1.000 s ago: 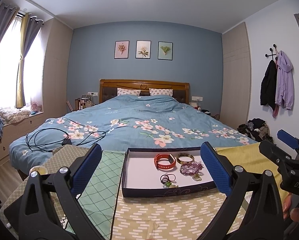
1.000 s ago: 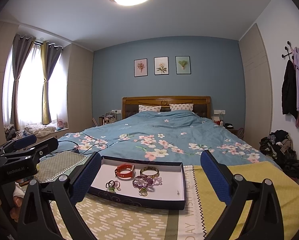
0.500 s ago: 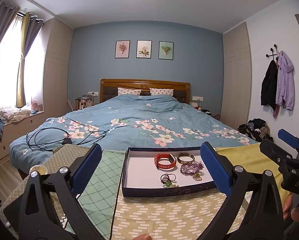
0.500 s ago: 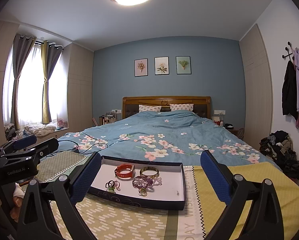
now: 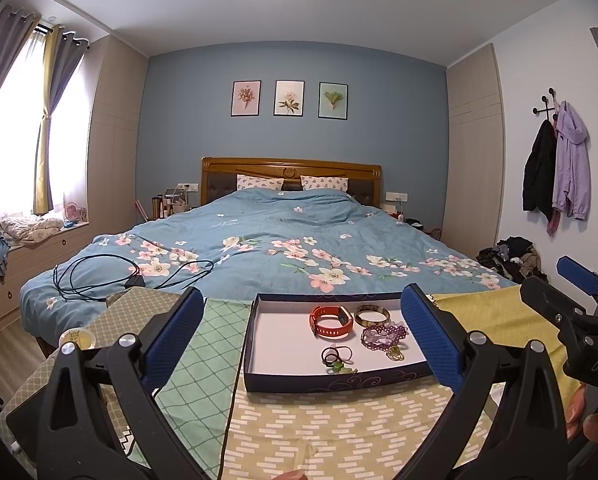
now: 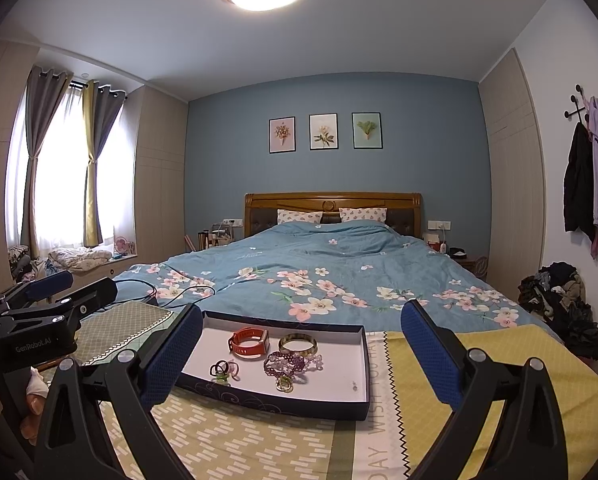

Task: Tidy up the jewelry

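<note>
A shallow dark blue tray [image 5: 335,382] [image 6: 275,402] with a white floor lies on the patterned cloth ahead of both grippers. In it are a red watch band [image 5: 331,321] [image 6: 249,343], a gold bangle [image 5: 373,315] [image 6: 298,344], a purple bead bracelet [image 5: 383,336] [image 6: 289,363], small dark rings [image 5: 335,354] [image 6: 221,369] with a green charm, and a gold ring [image 6: 284,384]. My left gripper [image 5: 299,336] is open and empty, short of the tray. My right gripper [image 6: 301,354] is open too, also holding nothing.
The cloth-covered surface [image 6: 259,444] stands at the foot of a bed with a blue floral quilt [image 5: 283,248]. A black cable [image 5: 99,276] lies on the quilt's left. A small yellow-lidded jar [image 5: 77,338] sits at the left. Clothes are piled on the floor at the right [image 6: 563,300].
Nothing has visibly moved apart from a slight camera drift; both grippers stay open in the same place.
</note>
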A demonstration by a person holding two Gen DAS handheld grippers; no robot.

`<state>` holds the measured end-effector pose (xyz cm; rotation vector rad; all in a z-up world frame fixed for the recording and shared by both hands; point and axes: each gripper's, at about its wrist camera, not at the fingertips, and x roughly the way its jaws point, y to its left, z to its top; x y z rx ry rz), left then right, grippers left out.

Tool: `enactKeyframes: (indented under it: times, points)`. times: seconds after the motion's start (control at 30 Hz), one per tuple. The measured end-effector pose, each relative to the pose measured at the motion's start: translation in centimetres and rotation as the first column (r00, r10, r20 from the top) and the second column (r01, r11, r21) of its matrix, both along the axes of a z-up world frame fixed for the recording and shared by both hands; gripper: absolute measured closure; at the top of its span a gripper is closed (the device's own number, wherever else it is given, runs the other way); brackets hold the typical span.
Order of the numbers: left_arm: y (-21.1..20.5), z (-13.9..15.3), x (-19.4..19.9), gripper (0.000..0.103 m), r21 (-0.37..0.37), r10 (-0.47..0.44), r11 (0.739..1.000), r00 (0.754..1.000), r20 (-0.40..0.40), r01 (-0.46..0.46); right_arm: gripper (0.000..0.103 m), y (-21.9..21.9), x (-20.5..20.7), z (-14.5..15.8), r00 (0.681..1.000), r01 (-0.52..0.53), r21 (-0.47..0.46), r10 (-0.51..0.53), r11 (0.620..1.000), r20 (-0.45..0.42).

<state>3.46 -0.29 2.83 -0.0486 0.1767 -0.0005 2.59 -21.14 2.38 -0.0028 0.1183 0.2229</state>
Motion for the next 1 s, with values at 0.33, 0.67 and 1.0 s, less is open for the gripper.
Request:
enactKeyframes:
  times: [0.33,0.67,1.0]
  points:
    - [-0.03,-0.23,0.01,0.006,0.005,0.003,1.000,1.000,-0.002,-0.003,0.007,0.04,-0.04,0.01,1.000,0.002,0.000,-0.002,1.000,0.001]
    - [-0.07,-0.37,0.26,0.006,0.005,0.001,1.000,1.000,-0.007,-0.001,0.007,-0.02,-0.09,0.04,1.000,0.002,-0.001,-0.002,1.000,-0.001]
    - [-0.15,-0.47,0.30,0.006,0.005,-0.005,1.000,1.000,-0.012,0.005,0.007,-0.01,-0.05,0.05,1.000,0.002,0.000,-0.002,1.000,-0.001]
